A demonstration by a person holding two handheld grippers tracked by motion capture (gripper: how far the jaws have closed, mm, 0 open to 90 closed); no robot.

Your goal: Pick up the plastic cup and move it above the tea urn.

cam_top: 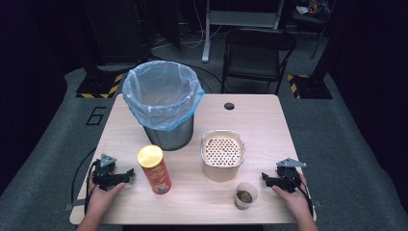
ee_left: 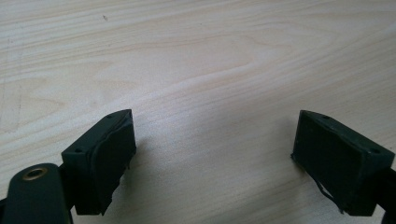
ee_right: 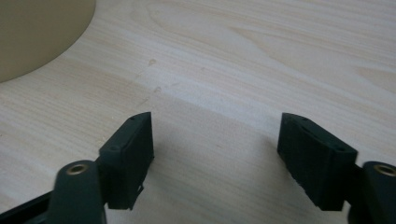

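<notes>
The left hand-held gripper (cam_top: 129, 172) rests on the worktop (cam_top: 260, 120) with its jaws spread wide and nothing between them; just beside its tips stands the red crisp can with a yellow lid (cam_top: 154, 169), upright. The right hand-held gripper (cam_top: 264, 177) lies also on the worktop, jaws apart and empty, near the small paper cup (cam_top: 246, 195). Between can and cup stands a metal container with a perforated insert (cam_top: 222, 154). Behind them is the bin with a blue bag (cam_top: 162, 103).

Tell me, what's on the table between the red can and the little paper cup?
Nothing sits right between the red can and paper cup; the high view shows bare table. The metal container stands farther back.
</notes>
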